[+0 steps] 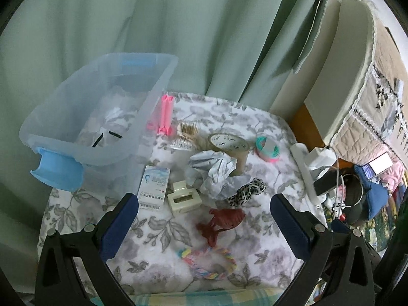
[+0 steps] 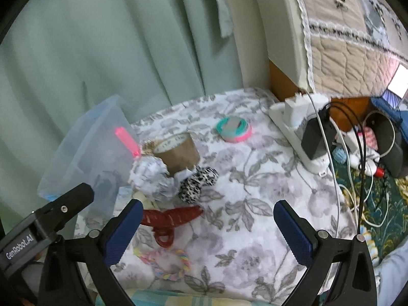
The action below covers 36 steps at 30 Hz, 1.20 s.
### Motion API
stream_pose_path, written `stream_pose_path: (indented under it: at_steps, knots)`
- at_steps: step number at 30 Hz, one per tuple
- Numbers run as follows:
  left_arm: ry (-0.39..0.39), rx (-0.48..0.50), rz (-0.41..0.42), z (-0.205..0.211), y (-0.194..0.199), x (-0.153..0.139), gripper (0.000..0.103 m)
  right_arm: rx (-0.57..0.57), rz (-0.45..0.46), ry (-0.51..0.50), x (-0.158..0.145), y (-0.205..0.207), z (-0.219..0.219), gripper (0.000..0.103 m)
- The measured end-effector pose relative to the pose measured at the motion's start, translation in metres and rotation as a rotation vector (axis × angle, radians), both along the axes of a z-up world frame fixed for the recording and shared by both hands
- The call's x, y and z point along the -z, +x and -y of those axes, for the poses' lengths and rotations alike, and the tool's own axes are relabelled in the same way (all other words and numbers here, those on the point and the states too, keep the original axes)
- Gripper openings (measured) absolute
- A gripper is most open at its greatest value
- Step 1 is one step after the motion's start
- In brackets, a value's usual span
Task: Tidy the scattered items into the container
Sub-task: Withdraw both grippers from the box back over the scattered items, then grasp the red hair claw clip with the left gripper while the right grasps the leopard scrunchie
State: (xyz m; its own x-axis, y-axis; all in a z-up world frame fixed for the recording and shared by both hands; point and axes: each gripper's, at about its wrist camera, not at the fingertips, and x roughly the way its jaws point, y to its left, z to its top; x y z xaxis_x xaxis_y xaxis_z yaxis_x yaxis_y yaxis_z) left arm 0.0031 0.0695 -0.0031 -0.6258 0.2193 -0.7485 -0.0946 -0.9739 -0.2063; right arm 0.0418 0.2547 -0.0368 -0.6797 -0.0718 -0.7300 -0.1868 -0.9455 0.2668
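A clear plastic bin (image 1: 142, 107) with blue handles stands at the table's back left, a few small things inside. Scattered on the floral cloth are a dark red hair claw (image 1: 221, 223), a cream hair claw (image 1: 182, 200), a small white box (image 1: 154, 187), crumpled paper (image 1: 213, 172), a leopard scrunchie (image 1: 246, 192), a brown tape roll (image 1: 229, 145), a teal-pink ring (image 1: 267, 149), pink clips (image 1: 165, 116) and a pastel rope ring (image 1: 209, 262). My left gripper (image 1: 204, 211) is open above the red claw. My right gripper (image 2: 207, 220) is open over the cloth, the red claw (image 2: 170, 218) by its left finger.
A white power strip (image 2: 293, 132) with plugged chargers and cables lies along the table's right edge. Green curtains hang behind. A bed with a quilted cover stands at the right, and cables, a dark bin and clutter lie on the floor beside it. The left gripper's body (image 2: 38, 229) shows at lower left.
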Motion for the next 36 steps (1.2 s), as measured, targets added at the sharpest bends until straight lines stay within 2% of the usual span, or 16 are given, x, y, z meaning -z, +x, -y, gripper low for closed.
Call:
stream_pose_path:
  at_steps: [5, 10, 15, 20, 23, 25, 30, 36]
  knots:
    - [0.033, -0.006, 0.05, 0.001, -0.007, 0.014, 0.103, 0.016, 0.021, 0.009, 0.009, -0.004, -0.004, 0.103]
    - [0.006, -0.017, 0.08, -0.002, -0.012, 0.026, 0.102, 0.042, 0.056, 0.004, 0.021, -0.011, -0.015, 0.103]
    - [-0.013, 0.01, 0.112, -0.012, -0.018, 0.041, 0.094, 0.065, 0.068, -0.035, 0.03, -0.018, -0.026, 0.103]
    - [-0.008, 0.007, 0.133, -0.013, -0.025, 0.053, 0.092, 0.063, 0.087, -0.008, 0.039, -0.027, -0.024, 0.103]
    - [-0.015, 0.006, 0.144, -0.014, -0.029, 0.059, 0.078, 0.05, 0.084, -0.037, 0.044, -0.032, -0.026, 0.103]
    - [-0.01, 0.012, 0.158, -0.015, -0.032, 0.065, 0.077, 0.037, 0.076, -0.055, 0.046, -0.037, -0.025, 0.103]
    - [-0.008, 0.03, 0.179, -0.021, -0.038, 0.076, 0.064, 0.027, 0.069, -0.056, 0.051, -0.047, -0.02, 0.103]
    - [0.005, 0.055, 0.203, -0.027, -0.043, 0.088, 0.056, -0.004, 0.073, -0.103, 0.063, -0.059, -0.014, 0.102]
